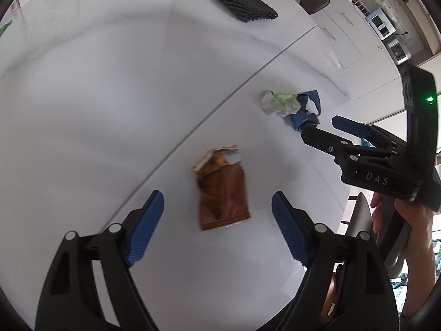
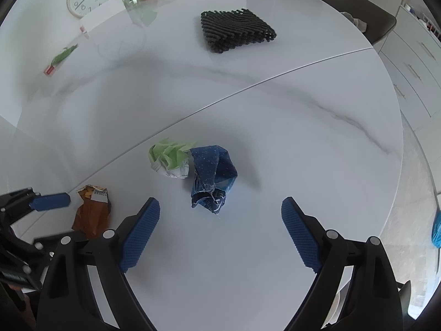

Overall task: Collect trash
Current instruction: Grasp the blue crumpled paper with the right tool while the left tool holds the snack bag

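White marble-look table [image 2: 303,143] carries the lot, w/ a seam across the middle. Far side: black ribbed mat [image 2: 237,30], well apart from the rubbish, not trash by the look of it.

Nearer in, three bits of litter. Brown snack wrapper [image 1: 222,190] lies flat, torn top curling up; sits right between the left gripper [image 1: 217,226] fingers, just ahead of the tips. Jaws spread wide, nothing held. Foil looks light, thin, prob slippery, so a flat pinch may skate; I'd go for the crinkled torn end or bunch it mid-body.

Blue crumpled wrapper [image 2: 212,179] stands in a loose lump ahead of the right gripper [image 2: 220,234], also spread wide, empty. Soft, springy, v. light; the twisted knot at the near end looks the firmest bite.

Green-and-white paper ball [image 2: 171,157] touches the blue one's far-left side. Weighs next to nothing, crushes easily; squeeze across the middle, and watch it doesn't get nudged away when blue lifts.
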A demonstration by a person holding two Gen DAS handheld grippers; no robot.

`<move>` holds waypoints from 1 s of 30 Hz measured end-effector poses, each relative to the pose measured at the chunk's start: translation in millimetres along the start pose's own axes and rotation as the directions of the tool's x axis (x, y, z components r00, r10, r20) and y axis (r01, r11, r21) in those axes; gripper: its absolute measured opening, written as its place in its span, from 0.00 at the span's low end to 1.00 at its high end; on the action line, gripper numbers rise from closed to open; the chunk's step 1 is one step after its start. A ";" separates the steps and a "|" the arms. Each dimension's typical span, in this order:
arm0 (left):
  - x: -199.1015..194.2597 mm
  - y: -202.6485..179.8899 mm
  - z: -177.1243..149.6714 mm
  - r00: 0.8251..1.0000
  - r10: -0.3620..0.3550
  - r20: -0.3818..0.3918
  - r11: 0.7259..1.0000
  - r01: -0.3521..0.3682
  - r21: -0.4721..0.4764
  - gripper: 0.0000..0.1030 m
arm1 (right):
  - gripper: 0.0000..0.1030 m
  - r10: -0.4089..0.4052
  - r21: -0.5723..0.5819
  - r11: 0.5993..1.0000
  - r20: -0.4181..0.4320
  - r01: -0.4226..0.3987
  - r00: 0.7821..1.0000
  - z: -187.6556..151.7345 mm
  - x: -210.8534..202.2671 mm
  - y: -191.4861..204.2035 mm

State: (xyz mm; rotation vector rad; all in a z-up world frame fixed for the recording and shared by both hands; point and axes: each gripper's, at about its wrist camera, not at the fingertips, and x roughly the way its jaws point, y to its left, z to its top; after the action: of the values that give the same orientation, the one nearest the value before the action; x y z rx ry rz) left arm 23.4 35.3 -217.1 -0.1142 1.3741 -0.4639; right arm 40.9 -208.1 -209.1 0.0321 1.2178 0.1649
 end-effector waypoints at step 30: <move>-7.4 -16.6 7.5 0.986 0.164 0.033 0.986 -0.165 0.032 0.19 | 0.87 0.039 -0.017 0.999 0.010 -0.039 0.999 10.7 9.3 -1.7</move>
State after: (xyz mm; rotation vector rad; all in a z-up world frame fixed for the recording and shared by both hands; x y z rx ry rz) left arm 25.5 21.8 -203.1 0.0205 1.3333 -0.3465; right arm 54.2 -207.8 -214.2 0.0423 1.2063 0.2086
